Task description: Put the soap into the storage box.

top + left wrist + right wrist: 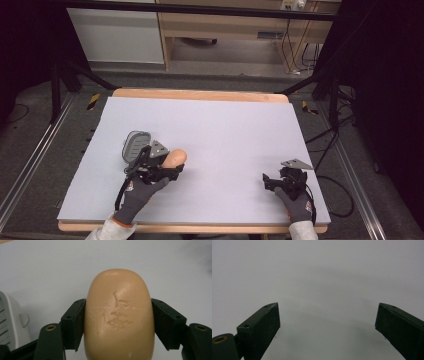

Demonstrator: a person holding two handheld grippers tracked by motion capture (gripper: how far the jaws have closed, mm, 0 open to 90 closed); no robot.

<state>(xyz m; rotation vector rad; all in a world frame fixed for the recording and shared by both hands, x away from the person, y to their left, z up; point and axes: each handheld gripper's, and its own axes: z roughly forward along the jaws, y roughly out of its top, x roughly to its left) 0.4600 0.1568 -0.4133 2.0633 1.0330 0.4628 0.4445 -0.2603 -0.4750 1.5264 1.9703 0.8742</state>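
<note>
A tan oval bar of soap (pixel 118 315) with a stamped mark on top sits between the jaws of my left gripper (pixel 118 325), which is shut on it from both sides. From above, the soap (pixel 176 157) pokes out beyond the left gripper (pixel 167 167) at the table's front left. Just behind and left of it lies a grey slotted soap dish (pixel 136 145), whose pale edge (pixel 10 317) appears at the left of the left gripper view. My right gripper (pixel 267 181) rests at the front right, open, with bare mat between its fingers (pixel 262 325).
A pale lilac mat (pixel 225 130) covers the wooden table (pixel 200 94). Gloved hands hold both grippers at the near edge. Black stand legs and cables flank the table on the floor. Wooden furniture stands at the back.
</note>
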